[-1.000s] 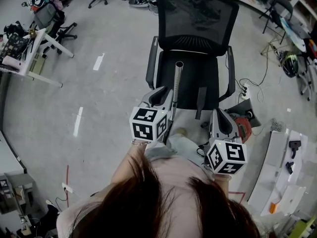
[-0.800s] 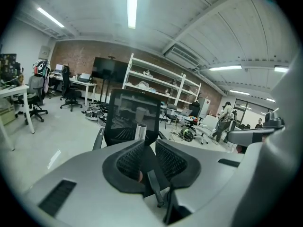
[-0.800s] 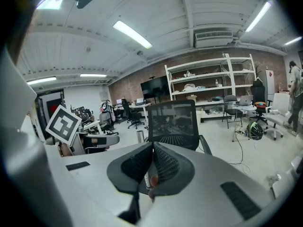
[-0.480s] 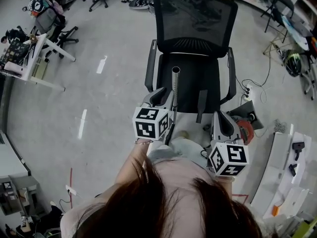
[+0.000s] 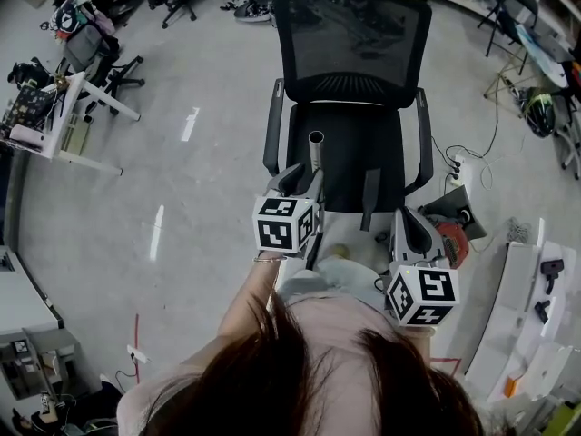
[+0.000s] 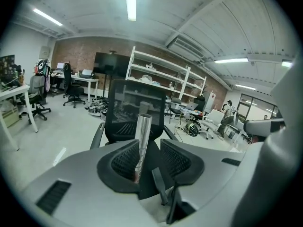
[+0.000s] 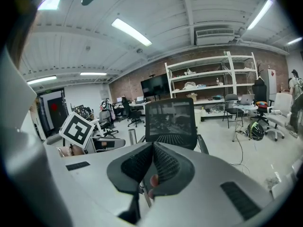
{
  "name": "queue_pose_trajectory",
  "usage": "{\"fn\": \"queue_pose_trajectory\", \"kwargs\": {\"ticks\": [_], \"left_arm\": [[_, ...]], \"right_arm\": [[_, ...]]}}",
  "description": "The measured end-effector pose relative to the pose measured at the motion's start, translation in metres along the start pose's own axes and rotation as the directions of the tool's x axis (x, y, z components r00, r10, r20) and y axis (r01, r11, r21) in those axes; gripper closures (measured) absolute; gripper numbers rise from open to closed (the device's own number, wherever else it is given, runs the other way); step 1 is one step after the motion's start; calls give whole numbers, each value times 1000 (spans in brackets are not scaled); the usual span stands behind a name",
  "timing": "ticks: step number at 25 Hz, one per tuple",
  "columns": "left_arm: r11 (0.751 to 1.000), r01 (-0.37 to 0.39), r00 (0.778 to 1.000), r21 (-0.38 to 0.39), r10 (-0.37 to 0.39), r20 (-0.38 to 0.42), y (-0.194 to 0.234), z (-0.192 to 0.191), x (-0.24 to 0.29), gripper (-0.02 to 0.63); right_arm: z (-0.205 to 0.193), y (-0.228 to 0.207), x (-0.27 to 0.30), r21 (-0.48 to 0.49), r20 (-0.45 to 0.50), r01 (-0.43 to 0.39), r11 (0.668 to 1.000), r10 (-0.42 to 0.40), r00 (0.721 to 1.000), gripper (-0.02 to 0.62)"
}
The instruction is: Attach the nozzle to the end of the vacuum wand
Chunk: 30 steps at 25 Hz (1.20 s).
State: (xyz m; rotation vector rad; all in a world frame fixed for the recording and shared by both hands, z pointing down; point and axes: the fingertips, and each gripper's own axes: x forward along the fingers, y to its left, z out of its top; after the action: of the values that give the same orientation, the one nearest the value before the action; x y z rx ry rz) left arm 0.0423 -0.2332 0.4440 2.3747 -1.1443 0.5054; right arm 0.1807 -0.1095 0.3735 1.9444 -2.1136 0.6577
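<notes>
The silver wand tube (image 5: 315, 153) rises over the black chair seat (image 5: 349, 148), its open end uppermost. My left gripper (image 5: 304, 174) has just been opening its jaws. In the left gripper view the wand (image 6: 141, 138) stands between the left gripper's (image 6: 146, 144) parted pads, close to the left one with a gap on the right. A long black nozzle (image 5: 368, 193) lies at the seat's front, between the two grippers. My right gripper (image 5: 406, 216) hovers just right of the nozzle. Seen in its own view, the right gripper (image 7: 152, 146) is shut, with nothing visible between the pads.
The office chair's mesh back (image 5: 352, 30) and armrests (image 5: 424, 139) frame the seat. A red and black vacuum body (image 5: 447, 230) with cables sits on the floor at the right. White shelving (image 5: 531, 289) is further right, and a desk (image 5: 64, 107) at the far left.
The left gripper has shifted right and toward the chair. Less of the wand now sticks out beyond it. The right gripper has drifted slightly right and nearer the person.
</notes>
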Motion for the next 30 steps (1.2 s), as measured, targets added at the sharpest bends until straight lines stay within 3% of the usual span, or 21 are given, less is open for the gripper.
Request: {"fn": "queue_pose_trajectory", "kwargs": {"ticks": [30], "left_arm": [[991, -113, 991, 67, 117, -64, 22, -13, 78, 416]], "right_arm": [[-15, -47, -3, 26, -43, 55, 998, -54, 998, 571]]}}
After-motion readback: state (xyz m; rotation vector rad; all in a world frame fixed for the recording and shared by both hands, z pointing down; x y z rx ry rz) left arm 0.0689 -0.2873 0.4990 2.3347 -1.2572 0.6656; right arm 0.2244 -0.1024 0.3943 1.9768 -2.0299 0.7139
